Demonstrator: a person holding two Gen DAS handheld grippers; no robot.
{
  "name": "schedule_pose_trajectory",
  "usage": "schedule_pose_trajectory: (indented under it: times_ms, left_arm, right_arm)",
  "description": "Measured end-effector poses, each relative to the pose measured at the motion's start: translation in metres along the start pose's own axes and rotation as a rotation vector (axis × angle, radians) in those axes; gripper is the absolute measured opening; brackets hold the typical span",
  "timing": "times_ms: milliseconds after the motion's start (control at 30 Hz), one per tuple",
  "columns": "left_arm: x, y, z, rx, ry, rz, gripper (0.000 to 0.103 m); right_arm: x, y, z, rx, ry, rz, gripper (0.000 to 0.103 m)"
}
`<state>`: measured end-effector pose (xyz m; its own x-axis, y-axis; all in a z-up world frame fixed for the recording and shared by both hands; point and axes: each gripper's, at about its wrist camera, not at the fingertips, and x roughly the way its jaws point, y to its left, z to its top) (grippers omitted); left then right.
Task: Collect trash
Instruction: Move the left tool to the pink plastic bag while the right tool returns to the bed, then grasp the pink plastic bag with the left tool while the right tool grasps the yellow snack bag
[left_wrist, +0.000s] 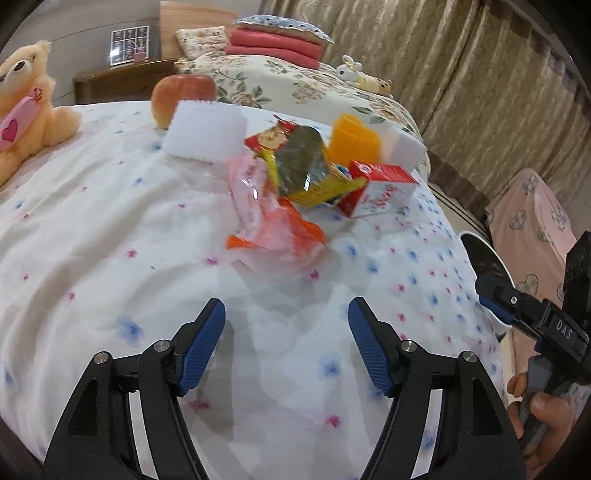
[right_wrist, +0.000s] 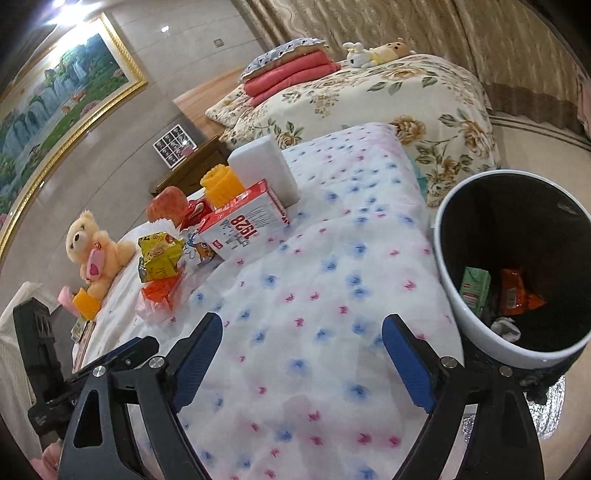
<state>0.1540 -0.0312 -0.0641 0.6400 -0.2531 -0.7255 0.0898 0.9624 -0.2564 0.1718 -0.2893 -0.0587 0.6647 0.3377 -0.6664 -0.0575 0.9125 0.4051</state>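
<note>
- The trash lies in a loose heap on the flowered bed cover (left_wrist: 110, 229), ahead of the left gripper (left_wrist: 286, 347); nearest is the clear wrapper with orange print (left_wrist: 275, 229), just beyond the tips, its long axis running away from the gripper and slightly to its right.
- Behind it sit the yellow and green snack bag (left_wrist: 306, 173) and the red and white carton (left_wrist: 376, 188), touching each other.
- The left gripper stands wide with nothing between its pads; the right gripper (right_wrist: 303, 354) is also wide and empty.
- The left hand looks nearer the heap; from the right wrist view the heap lies far off to the left, while the white bin (right_wrist: 448, 258) stands just to the right, beside the bed edge, already holding a few wrappers.
- The apple (left_wrist: 183, 96), white sponge block (left_wrist: 205, 131) and orange roll (left_wrist: 352, 142) are probably not trash.
- The heap is motion-blurred, so wrapper edges and overlaps are hard to separate; the carton's far side is hidden.
</note>
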Motion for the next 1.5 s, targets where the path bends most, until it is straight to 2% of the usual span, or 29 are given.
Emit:
schedule_pose_trajectory:
  times_ms: [67,367,633,800,1000,1100,1133,1333,1367,1400,1433,1500]
  left_arm:
    - [0.001,0.001,0.003,0.003,-0.003,0.011,0.077]
    - [0.011,0.011,0.016,-0.011,0.010,0.032,0.078]
    - [0.022,0.015,0.029,-0.004,0.011,0.057,0.080]
    - [0.028,0.024,0.037,-0.025,0.016,0.046,0.079]
    - [0.031,0.034,0.040,-0.037,0.026,0.013,0.066]
    - [0.029,0.036,0.040,-0.027,0.027,-0.001,0.053]
    - [0.029,0.037,0.039,-0.025,0.029,-0.004,0.046]
    - [0.027,0.041,0.037,-0.028,0.028,-0.015,0.044]
    - [0.027,0.041,0.037,-0.027,0.027,-0.015,0.044]
    - [0.026,0.041,0.036,-0.027,0.026,-0.015,0.044]
    - [0.026,0.041,0.036,-0.028,0.025,-0.015,0.043]
    - [0.023,0.042,0.034,-0.028,0.022,-0.011,0.043]
  right_arm:
    - [0.004,0.002,0.002,-0.005,0.008,0.002,0.090]
    - [0.026,0.015,0.013,-0.041,0.036,0.023,0.092]
    - [0.056,0.033,0.032,-0.117,0.071,0.047,0.095]
    - [0.074,0.043,0.041,-0.175,0.096,0.041,0.095]
    - [0.093,0.057,0.051,-0.230,0.110,0.041,0.097]
    - [0.101,0.062,0.056,-0.249,0.115,0.029,0.097]
    - [0.103,0.063,0.057,-0.249,0.115,0.030,0.097]
    - [0.104,0.061,0.058,-0.238,0.100,0.021,0.096]
    - [0.103,0.061,0.058,-0.237,0.093,0.013,0.091]
    - [0.102,0.061,0.058,-0.237,0.090,0.006,0.079]
    - [0.100,0.060,0.057,-0.233,0.090,0.007,0.072]
    - [0.098,0.059,0.056,-0.225,0.093,-0.005,0.048]
